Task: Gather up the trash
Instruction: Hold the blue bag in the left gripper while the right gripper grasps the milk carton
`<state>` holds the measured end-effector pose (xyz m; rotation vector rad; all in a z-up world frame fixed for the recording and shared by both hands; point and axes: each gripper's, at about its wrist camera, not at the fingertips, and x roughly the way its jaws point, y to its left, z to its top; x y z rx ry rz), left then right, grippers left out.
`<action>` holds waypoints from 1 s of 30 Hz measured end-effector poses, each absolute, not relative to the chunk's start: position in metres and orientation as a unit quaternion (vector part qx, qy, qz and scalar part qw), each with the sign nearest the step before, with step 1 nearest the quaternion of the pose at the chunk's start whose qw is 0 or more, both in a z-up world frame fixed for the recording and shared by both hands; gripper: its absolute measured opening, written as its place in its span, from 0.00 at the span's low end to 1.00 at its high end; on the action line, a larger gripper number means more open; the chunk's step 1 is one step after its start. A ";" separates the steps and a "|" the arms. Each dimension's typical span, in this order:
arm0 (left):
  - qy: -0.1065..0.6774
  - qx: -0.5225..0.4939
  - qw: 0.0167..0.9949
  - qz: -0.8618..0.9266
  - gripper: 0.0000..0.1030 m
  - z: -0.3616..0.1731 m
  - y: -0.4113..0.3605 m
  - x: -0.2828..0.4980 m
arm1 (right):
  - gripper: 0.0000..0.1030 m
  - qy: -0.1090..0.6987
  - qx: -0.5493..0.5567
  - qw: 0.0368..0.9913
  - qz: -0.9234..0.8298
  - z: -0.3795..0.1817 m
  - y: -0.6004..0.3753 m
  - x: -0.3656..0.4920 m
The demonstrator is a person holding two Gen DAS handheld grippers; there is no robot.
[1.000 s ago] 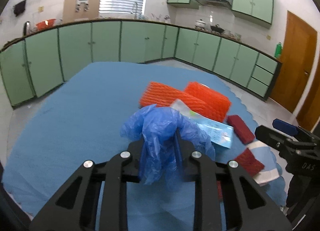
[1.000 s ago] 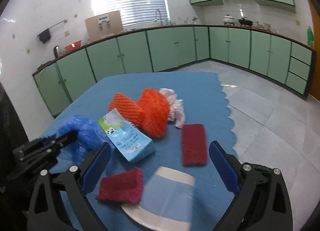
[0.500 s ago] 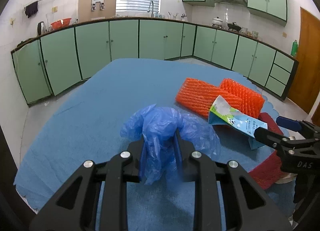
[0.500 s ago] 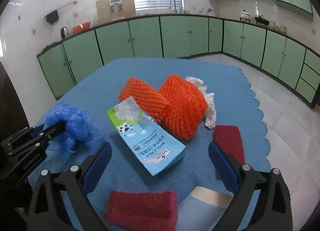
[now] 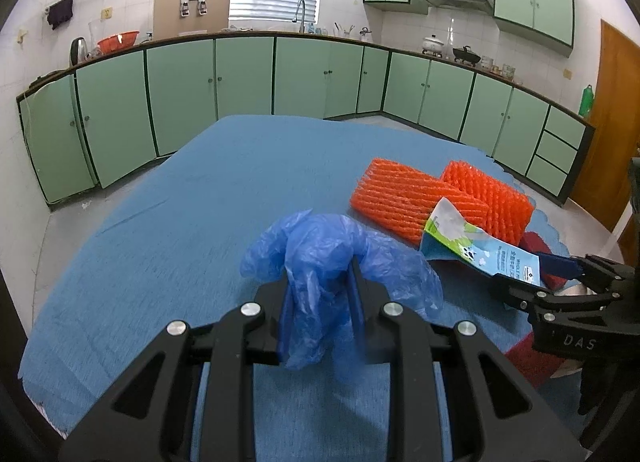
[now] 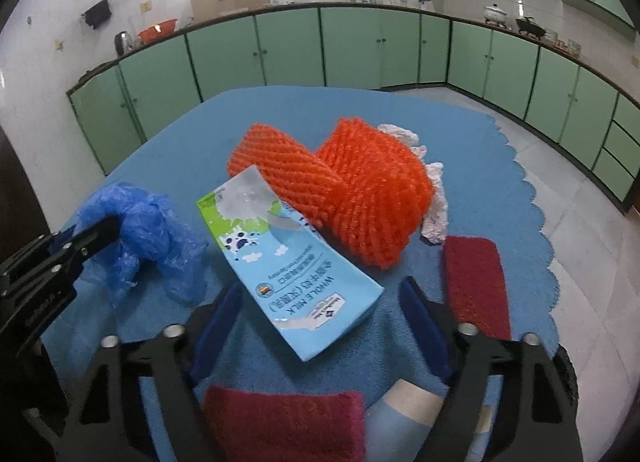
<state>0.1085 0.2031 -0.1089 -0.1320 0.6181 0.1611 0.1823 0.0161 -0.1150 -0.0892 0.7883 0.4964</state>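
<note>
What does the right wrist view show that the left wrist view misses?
Only the right wrist view: the white crumpled wrapper behind the orange nets, the whole red cloth to the right, and the right gripper closing around the milk carton, pads not yet touching it.

Only the left wrist view: the left gripper shut on the blue bag, seen between its fingers.

Both: the orange nets, the carton, the blue bag and the blue tablecloth.

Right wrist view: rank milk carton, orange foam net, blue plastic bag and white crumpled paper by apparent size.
1. orange foam net
2. milk carton, close behind and nearer the camera, so unsure
3. blue plastic bag
4. white crumpled paper, mostly hidden
</note>
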 end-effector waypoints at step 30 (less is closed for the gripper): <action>0.297 -0.072 0.949 0.083 0.22 -0.100 0.205 0.102 | 0.66 0.408 -0.062 0.870 0.270 -0.104 0.038 0.179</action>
